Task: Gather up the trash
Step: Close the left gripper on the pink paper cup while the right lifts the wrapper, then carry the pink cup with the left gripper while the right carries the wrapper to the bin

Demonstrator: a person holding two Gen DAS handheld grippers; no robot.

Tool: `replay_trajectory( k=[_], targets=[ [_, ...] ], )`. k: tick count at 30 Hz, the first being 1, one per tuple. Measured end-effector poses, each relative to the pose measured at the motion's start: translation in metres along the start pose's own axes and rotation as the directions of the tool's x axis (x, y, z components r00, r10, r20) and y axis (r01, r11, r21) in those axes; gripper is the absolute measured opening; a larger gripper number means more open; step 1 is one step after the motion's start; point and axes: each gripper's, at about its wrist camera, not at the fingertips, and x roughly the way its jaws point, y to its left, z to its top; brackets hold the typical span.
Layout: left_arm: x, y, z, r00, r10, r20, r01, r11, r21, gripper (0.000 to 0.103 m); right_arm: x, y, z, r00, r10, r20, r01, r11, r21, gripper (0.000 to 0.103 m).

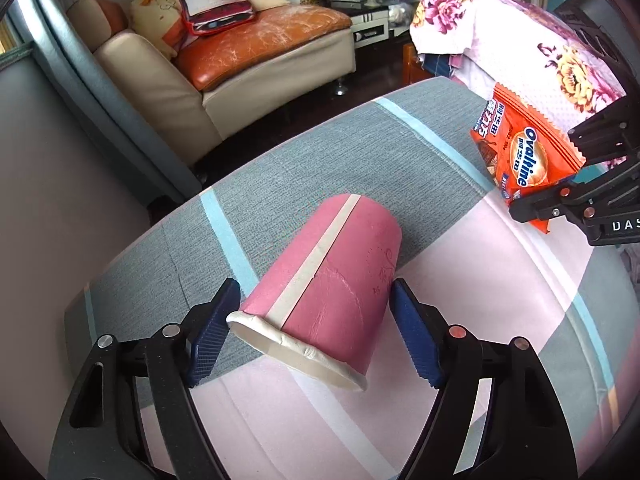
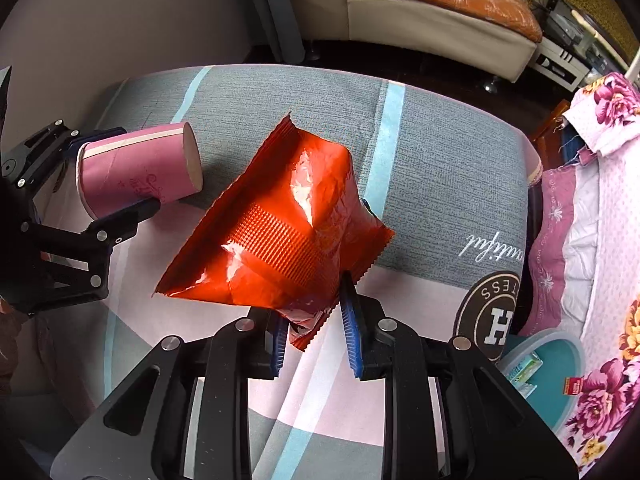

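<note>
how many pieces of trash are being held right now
2. The pink paper cup sits on its side between the left gripper's fingers. The orange Ovaltine wrapper is pinched by a corner in the right gripper. More trash may lie out of view.

You get soft, even daylight in both fisheye views, sharp at centre, straight lines bowing and corners vignetting to black, glare hot on the orange wrapper (image 2: 280,224), faint shadows on the bedcover (image 2: 440,152).
</note>
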Motion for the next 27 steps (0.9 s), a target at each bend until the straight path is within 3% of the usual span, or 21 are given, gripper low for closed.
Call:
replay_trajectory(
  k=[5, 11, 27],
  targets=[
    [-0.022, -0.015, -0.015, 1.0, 0.017, 0.007, -0.016, 0.997, -0.075, 0.077, -0.018, 0.004, -0.034, 0.999, 0.024, 0.033, -0.025, 0.999, 0.041, 0.023],
    [-0.044, -0.043, -0.032, 1.0, -0.011, 0.016, 0.013, 0.993, -0.12, 0.077, -0.037, -0.003, -0.083, 0.997, 0.04, 0.069, -0.048, 0.992, 0.115, 0.023],
    [-0.095, -0.123, -0.046, 0.999, -0.027, 0.045, 0.031, 0.995, -0.09, 0.077, -0.086, -0.024, -0.18, 0.978, 0.049, 0.204, -0.093, 0.972, 0.216, 0.023]
  ],
)
